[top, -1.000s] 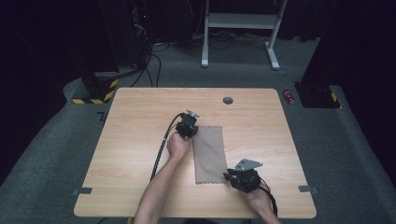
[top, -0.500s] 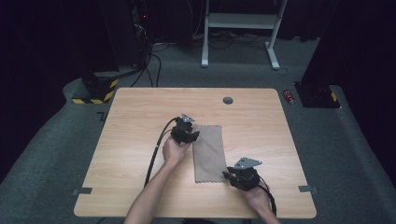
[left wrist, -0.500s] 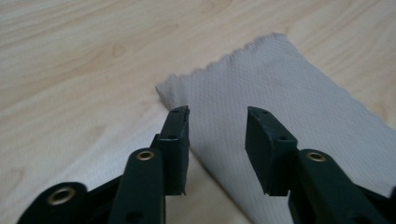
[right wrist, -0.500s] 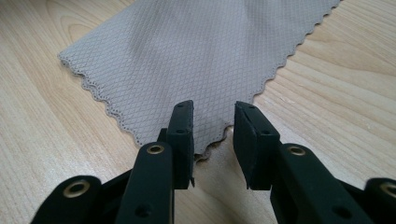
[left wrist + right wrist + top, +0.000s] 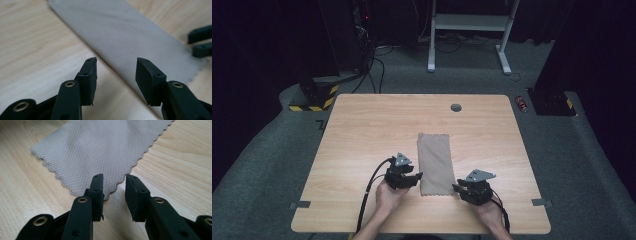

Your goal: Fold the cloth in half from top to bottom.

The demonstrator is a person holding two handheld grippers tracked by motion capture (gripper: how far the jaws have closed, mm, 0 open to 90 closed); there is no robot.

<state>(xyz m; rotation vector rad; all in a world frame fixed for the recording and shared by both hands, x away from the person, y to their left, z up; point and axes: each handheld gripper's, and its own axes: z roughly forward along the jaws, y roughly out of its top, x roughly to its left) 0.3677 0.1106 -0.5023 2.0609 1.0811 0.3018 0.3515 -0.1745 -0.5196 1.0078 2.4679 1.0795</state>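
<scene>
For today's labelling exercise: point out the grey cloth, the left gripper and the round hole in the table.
grey cloth (image 5: pixel 435 162), high view, middle of the fabric.
left gripper (image 5: pixel 116 68), left gripper view, gap midway between its fingertips.
round hole (image 5: pixel 456 107), high view, its dark centre.

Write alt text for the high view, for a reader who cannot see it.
A folded grey cloth lies flat on a wooden table, with a person's two hand-held grippers at its near end: the left hand-held gripper open beside its left edge, the right hand-held gripper open at its near right corner. Dark floor and furniture surround the table.
</scene>
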